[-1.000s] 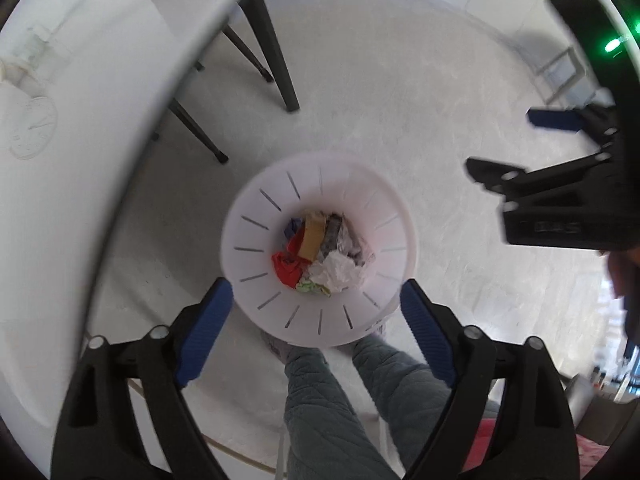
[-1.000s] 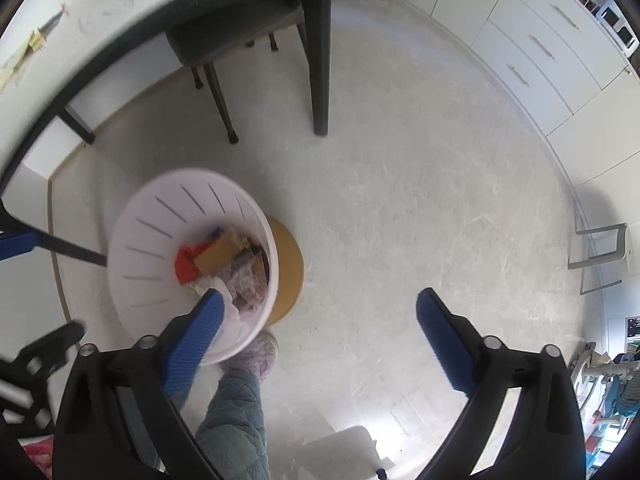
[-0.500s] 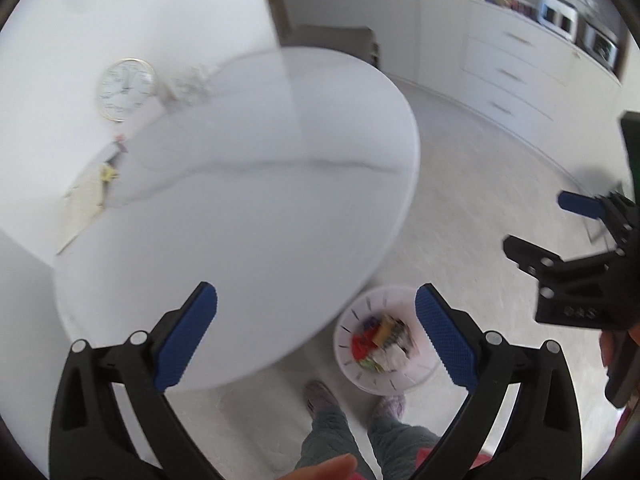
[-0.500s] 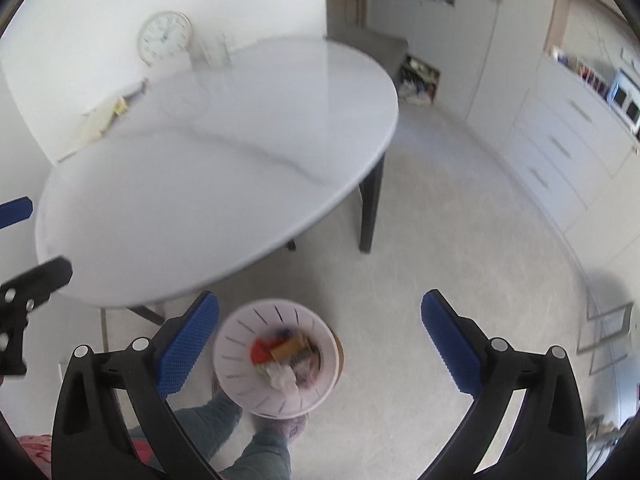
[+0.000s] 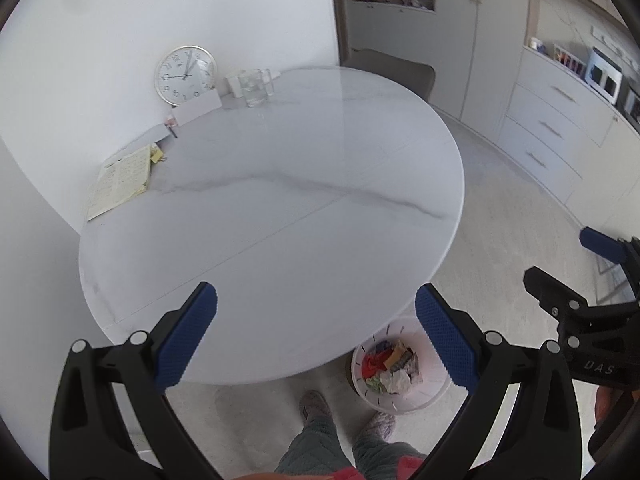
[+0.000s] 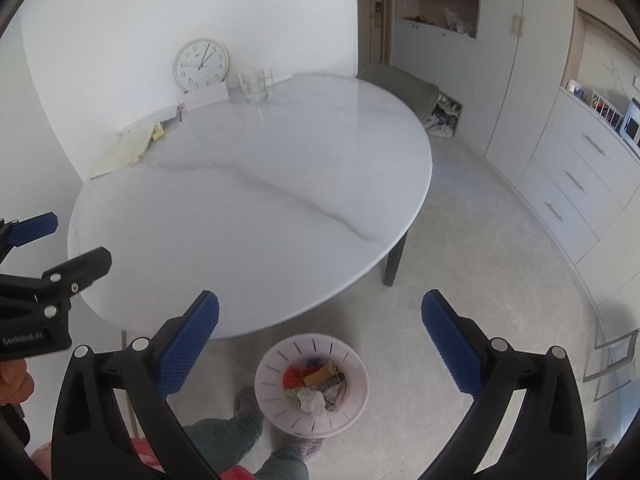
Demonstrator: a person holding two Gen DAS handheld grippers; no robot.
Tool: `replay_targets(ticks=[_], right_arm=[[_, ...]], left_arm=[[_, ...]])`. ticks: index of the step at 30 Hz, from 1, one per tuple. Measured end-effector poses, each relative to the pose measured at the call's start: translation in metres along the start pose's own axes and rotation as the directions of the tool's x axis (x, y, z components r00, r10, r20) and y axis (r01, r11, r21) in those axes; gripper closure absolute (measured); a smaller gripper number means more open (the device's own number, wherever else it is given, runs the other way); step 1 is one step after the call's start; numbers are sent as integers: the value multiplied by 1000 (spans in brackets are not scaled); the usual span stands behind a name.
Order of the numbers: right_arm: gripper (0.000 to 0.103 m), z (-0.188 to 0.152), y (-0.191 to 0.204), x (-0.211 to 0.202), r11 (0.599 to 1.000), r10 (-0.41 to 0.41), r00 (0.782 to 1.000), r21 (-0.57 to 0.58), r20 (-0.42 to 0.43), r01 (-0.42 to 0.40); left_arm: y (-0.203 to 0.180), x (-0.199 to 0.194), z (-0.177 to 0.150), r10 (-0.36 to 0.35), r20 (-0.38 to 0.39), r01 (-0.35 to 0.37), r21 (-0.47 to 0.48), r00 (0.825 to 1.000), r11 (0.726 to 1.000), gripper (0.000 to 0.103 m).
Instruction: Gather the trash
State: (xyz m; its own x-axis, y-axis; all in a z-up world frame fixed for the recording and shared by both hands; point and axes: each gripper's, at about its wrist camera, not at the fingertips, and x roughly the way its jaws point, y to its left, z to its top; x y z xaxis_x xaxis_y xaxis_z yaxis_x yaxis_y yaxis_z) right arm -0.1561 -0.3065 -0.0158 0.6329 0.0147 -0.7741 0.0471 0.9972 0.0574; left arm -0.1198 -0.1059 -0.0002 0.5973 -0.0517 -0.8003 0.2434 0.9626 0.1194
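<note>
A white slotted waste basket (image 6: 272,368) stands on the floor by the person's feet, holding crumpled trash (image 6: 314,386) in red, yellow and white. It also shows in the left wrist view (image 5: 424,400), partly under the table edge. My left gripper (image 5: 316,334) is open and empty, high above the white marble table (image 5: 280,208). My right gripper (image 6: 320,340) is open and empty, above the table's near edge (image 6: 256,320) and the basket. Each gripper shows at the side of the other's view.
At the table's far side stand a round clock (image 5: 185,75), a glass (image 5: 256,90), a white card and an open notebook (image 5: 120,180). A grey chair (image 6: 400,84) stands behind the table. Cabinets and drawers (image 6: 576,176) line the right wall.
Both grippers have risen and tilted up from looking down into the basket to looking over the table top. The basket now sits small at the bottom of both views.
</note>
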Motion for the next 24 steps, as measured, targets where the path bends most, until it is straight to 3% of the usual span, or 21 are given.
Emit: replay_targets(ticks=[7,15,20,24], right_arm=[[2,53,21,-38,1000,-1,988,-18,152,3],[2,120,58,-90,995,-23,938,-79,347,53],[2,137,71,-96,995,-27,926,-74,377,60],[2,140,79,-87,994,-37,933,-83,357,71]], left_arm=[[31,-33,41,76,147,-70,-45,986,997,8],[66,-72,98,119,283,-93,-105,952,990,8],[85,-76,112,151,296,-107,-160,943,981,8],[99,-73,114,168,283,-118,-188,944,975,8]])
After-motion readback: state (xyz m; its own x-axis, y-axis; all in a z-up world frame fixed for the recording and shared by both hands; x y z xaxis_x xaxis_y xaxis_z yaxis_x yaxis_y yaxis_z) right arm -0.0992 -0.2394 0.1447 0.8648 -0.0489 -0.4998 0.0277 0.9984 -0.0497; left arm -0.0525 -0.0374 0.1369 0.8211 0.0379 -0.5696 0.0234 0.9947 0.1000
